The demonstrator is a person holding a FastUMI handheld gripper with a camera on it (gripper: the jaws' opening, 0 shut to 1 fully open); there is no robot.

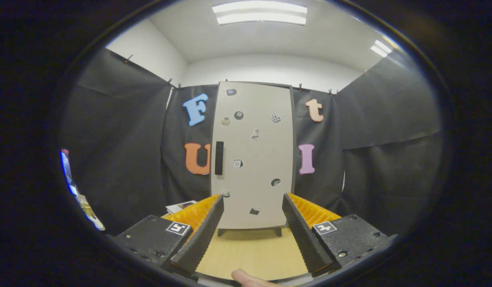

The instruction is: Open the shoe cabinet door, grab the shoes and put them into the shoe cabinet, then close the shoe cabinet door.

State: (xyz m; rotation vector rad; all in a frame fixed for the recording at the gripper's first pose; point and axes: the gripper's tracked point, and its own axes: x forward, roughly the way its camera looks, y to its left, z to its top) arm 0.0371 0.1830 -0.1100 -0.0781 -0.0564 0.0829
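A tall pale shoe cabinet stands upright on short legs against the black booth wall, straight ahead and well beyond my fingers. Its door is closed, dotted with several small stickers, and a black vertical handle sits near its left edge. My gripper is open, with nothing between its fingers, and it points at the cabinet's lower half from a distance. A fingertip of the person's hand shows just below the fingers. I cannot make out any shoes.
A light wooden table top runs from under my fingers to the cabinet's feet. A flat printed sheet or box lies on it left of the left finger. Black cloth walls close in left and right.
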